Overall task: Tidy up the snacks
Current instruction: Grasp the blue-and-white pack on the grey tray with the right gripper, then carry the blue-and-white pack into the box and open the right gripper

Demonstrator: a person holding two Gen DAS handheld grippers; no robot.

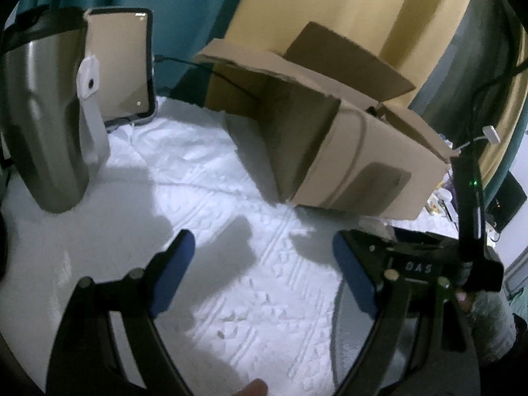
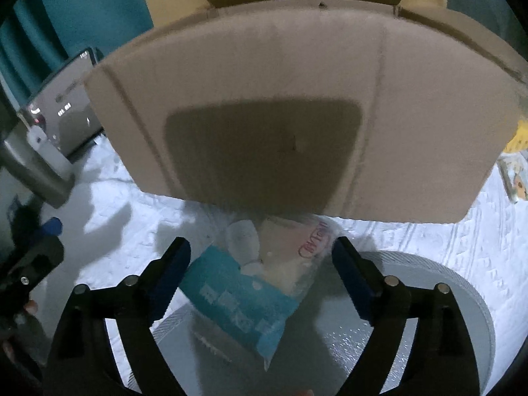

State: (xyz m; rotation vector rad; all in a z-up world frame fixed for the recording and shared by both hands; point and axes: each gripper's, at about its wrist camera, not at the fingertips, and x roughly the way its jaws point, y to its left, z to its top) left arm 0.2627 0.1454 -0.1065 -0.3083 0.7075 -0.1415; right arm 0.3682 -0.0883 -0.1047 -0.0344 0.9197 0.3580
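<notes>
A teal and clear snack packet [image 2: 250, 287] lies on a grey round tray [image 2: 439, 300] in the right wrist view, just in front of a cardboard box [image 2: 280, 125]. My right gripper [image 2: 260, 270] is open, its blue pads on either side of the packet without touching it. In the left wrist view my left gripper [image 1: 264, 270] is open and empty over the white cloth [image 1: 184, 178]. The same cardboard box [image 1: 333, 145] stands ahead of it to the right with its flaps open. The right gripper [image 1: 429, 264] shows at the right edge of that view.
A phone [image 1: 122, 62] leans on a grey stand [image 1: 46, 125] at the back left. Yellow snack packets [image 2: 516, 161] lie to the right of the box. A teal curtain and a yellow cushion are behind. Cables hang at the right.
</notes>
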